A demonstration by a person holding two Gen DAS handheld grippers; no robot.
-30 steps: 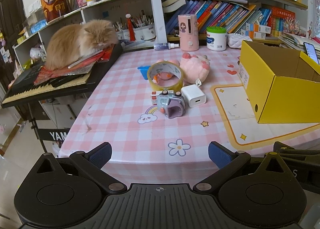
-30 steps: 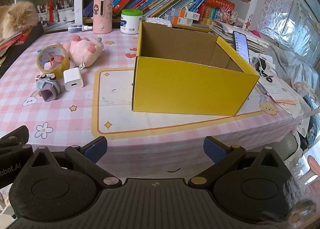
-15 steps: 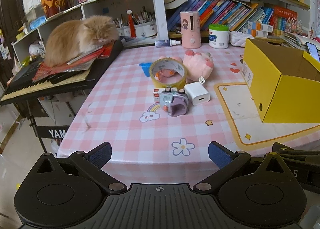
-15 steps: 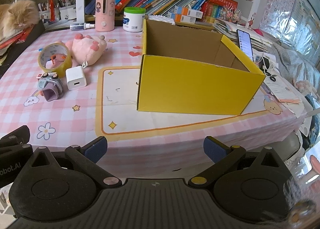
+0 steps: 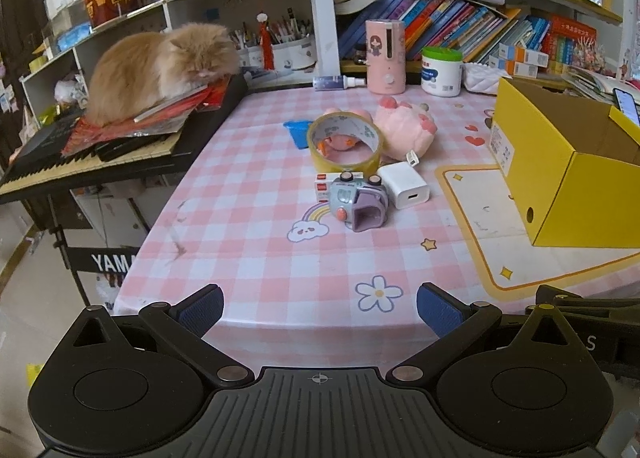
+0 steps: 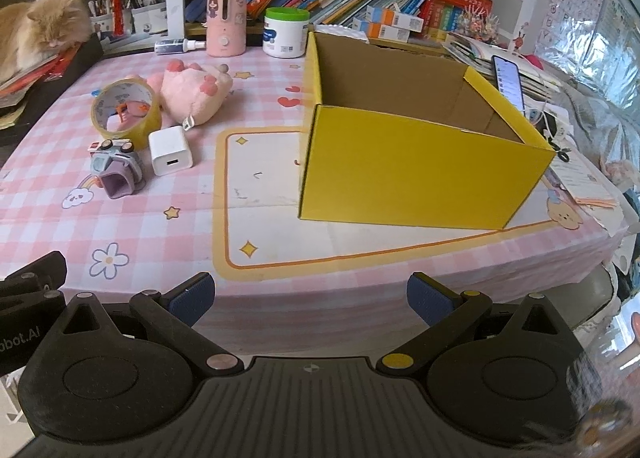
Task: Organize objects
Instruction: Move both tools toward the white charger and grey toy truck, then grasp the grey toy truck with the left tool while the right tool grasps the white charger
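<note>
An open yellow cardboard box [image 6: 416, 178] [image 5: 560, 162] stands on the pink checked tablecloth [image 5: 256, 226], with nothing visible inside. Left of it lie a yellow tape roll [image 5: 345, 146] [image 6: 125, 114], a pink paw plush [image 5: 406, 130] [image 6: 196, 92], a white charger [image 5: 404, 185] [image 6: 170, 151] and a small purple-grey toy camera [image 5: 358, 202] [image 6: 118, 172]. A small red-and-white box [image 5: 325, 184] and a blue piece [image 5: 298, 132] lie by the tape. My left gripper [image 5: 319, 308] hangs open at the table's near edge, short of the toys. My right gripper [image 6: 310, 300] is open too, before the box.
An orange cat [image 5: 160, 66] lies on papers on a black keyboard [image 5: 92, 162] left of the table. A pink dispenser [image 5: 386, 56], white tub [image 5: 441, 72] and spray bottle [image 5: 338, 83] stand at the back under bookshelves. A phone [image 6: 508, 80] leans right of the box.
Both grippers have edged forward and slightly up toward the table, so the objects and box look a little nearer. Nothing on the table has moved; both stay open.
</note>
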